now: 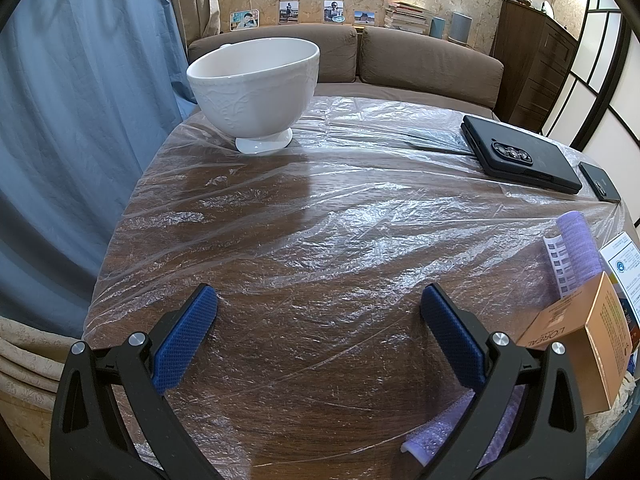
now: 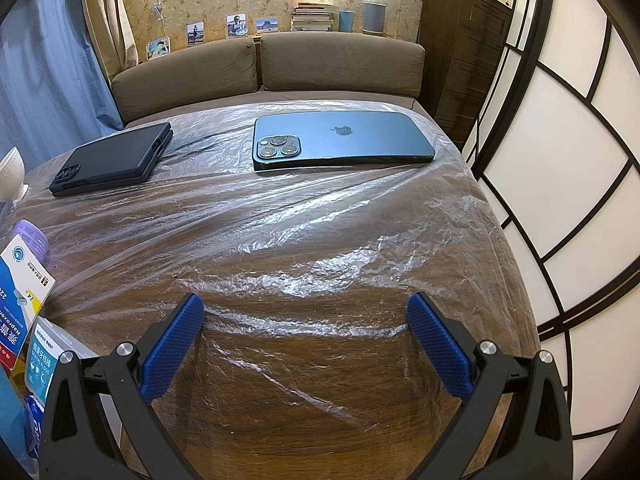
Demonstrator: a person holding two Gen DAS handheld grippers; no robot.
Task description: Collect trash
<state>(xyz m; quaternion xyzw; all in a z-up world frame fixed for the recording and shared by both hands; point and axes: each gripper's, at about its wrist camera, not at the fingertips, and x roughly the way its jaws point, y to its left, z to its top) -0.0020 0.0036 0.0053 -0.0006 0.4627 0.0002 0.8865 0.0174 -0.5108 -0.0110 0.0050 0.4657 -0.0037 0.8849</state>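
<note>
Left wrist view: the left tongs [image 1: 318, 304] hang spread and empty over the counter [image 1: 320, 208], the gold carton [image 1: 580, 336] and purple roller [image 1: 578, 240] just right of them, uncollected. Right wrist view: the right tongs [image 2: 306, 314] gape empty too, the boxes [image 2: 24, 280] heaped left of them, so I judge nothing gathered yet.

Both views are evenly and brightly lit, colours clear. Strong white glare runs in streaks over the wrinkled plastic sheet [image 1: 340, 220] on the worktop [image 2: 320, 420], heaviest mid-frame in the right wrist view. The bowl [image 1: 256, 88] throws a soft, broad shadow toward the camera. The translucent wall panels [image 2: 560, 160] are bright, nearly blown out. Fisheye distortion bends every straight edge; the blue phone [image 2: 340, 140] looks bowed. Black vignette fills the corners. Focus is sharp throughout, with no motion blur.
</note>
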